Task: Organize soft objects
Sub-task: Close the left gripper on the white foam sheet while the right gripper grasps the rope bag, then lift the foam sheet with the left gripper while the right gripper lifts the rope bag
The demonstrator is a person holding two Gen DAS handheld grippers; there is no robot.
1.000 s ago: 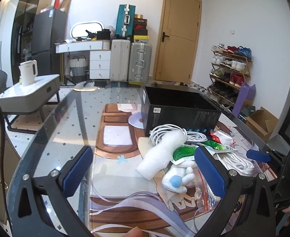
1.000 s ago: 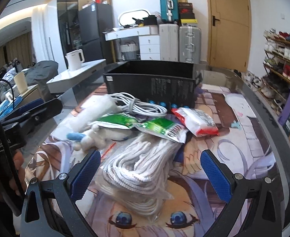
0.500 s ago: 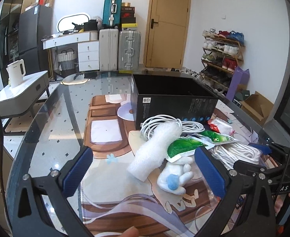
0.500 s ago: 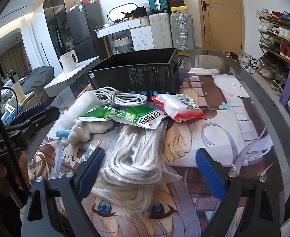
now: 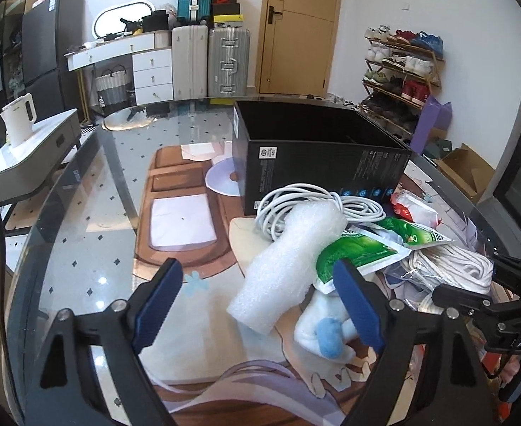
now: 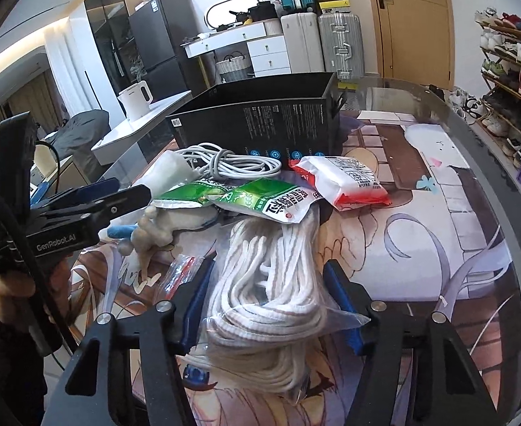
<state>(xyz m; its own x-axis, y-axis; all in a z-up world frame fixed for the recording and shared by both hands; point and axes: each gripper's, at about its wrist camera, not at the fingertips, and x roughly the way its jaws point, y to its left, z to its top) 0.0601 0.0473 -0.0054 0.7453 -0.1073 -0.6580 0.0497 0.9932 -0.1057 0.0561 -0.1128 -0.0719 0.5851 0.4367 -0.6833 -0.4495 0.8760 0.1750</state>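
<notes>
Right wrist view looks straight down on the bagged white rope [image 6: 271,294], which lies near the table's [image 6: 473,163] near edge, on the printed mat [image 6: 420,248]. The right gripper [image 6: 269,301] has just been closing around this bundle; its blue pads [image 6: 196,298] sit close against the plastic bag on both sides, though I cannot tell whether they are pressing it yet. Only this view shows the red and white packet [image 6: 345,181] whole, lying in front of the black box [image 6: 256,124], and the second green packet [image 6: 271,202] resting on the rope's far end. It also shows a hand [image 6: 15,294] holding the left gripper's handle at the table's left edge.

Left wrist view gives the other side of the heap. The left gripper [image 5: 256,305] has also been closing, but its jaws still stand apart with nothing clamped: the roll of bubble wrap [image 5: 292,262] lies between them, clear of the left pad, and the white plush toy [image 5: 327,323] with its blue tail sits against the right pad [image 5: 356,305]. A green packet [image 5: 352,252] rests across the roll. Behind it the coiled white cable [image 5: 317,202] lies against the box's near wall. This view alone shows the open inside of the box, and the bare glass toward the table's left edge.
</notes>
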